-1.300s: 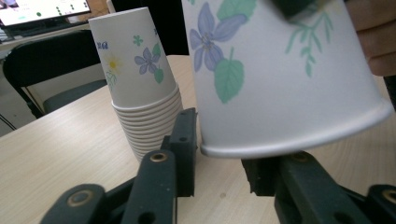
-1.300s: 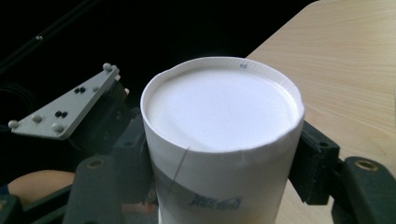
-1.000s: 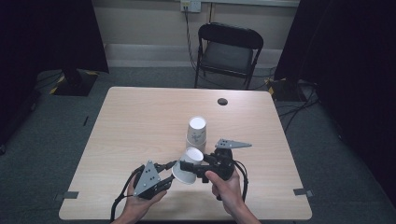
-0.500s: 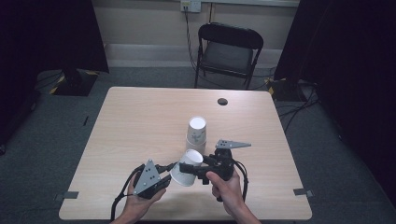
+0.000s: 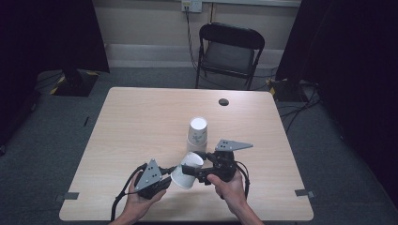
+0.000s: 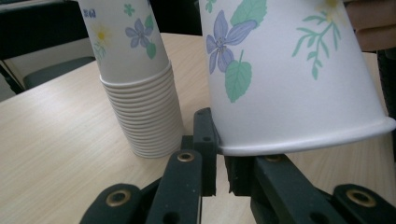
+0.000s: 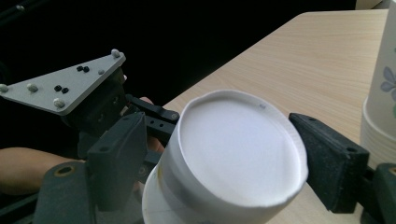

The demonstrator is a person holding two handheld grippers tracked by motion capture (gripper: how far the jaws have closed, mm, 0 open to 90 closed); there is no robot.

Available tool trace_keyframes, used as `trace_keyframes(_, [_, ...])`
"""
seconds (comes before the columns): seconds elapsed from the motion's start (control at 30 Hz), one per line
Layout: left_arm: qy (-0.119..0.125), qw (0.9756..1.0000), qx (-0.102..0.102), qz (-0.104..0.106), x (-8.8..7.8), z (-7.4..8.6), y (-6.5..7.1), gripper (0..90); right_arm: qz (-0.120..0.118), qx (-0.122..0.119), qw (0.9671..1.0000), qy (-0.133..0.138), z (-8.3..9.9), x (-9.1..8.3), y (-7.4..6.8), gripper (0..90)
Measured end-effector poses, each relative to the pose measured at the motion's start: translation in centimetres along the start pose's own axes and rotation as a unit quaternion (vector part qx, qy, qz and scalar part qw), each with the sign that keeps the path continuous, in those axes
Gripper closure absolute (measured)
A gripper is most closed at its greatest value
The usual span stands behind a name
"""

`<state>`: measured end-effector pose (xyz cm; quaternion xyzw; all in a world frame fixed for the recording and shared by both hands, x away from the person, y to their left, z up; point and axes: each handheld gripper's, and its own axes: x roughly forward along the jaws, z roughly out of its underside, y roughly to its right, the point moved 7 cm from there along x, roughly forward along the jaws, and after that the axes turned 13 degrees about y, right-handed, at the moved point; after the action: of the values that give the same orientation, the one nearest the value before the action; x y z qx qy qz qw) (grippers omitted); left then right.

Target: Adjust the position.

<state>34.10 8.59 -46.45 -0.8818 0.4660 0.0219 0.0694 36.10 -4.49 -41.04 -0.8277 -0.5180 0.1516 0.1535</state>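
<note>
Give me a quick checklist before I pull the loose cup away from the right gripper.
1. Left gripper shut on the loose cup at its rim: ok.
2. Right gripper let go: ok; its jaws have just been opening, with the cup's base between them.
3. Rim uncrushed where it is pinched: cannot tell.
4. Stack of cups upright on the table: ok.
5. Loose cup apart from the stack: ok.

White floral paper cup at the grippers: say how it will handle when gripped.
Probably light: the left gripper pinches the white floral paper cup by its rim. Its thin wall likely dents if squeezed. Tapered sides may slip.
</note>
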Motion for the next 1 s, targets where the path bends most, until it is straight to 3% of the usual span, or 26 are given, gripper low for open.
trace_keyframes(0.3, [-0.025,0.9988,-0.023,0.034,0.4,0.9,0.0,84.4,0.007,-0.022,0.9997,-0.006,0.1,-0.2,0.5,25.2])
trace_keyframes(0.43, [-0.049,0.9979,-0.02,0.037,0.5,1.6,-0.2,84.5,0.015,-0.04,0.9991,-0.006,0.0,-0.4,0.9,28.7])
trace_keyframes(0.7, [-0.078,0.996,-0.033,0.029,0.5,2.5,-1.1,84.5,0.031,-0.062,0.9976,-0.003,-0.4,-0.9,1.3,33.3])
trace_keyframes(0.87, [-0.098,0.9939,-0.04,0.028,0.5,3.0,-1.5,84.6,0.027,-0.083,0.9962,-0.001,-0.5,-1.0,1.2,46.1])
trace_keyframes(1.0, [-0.113,0.9919,-0.047,0.034,0.5,3.5,-1.5,84.7,0.032,-0.11,0.9932,-0.021,-0.1,-0.8,0.9,54.4])
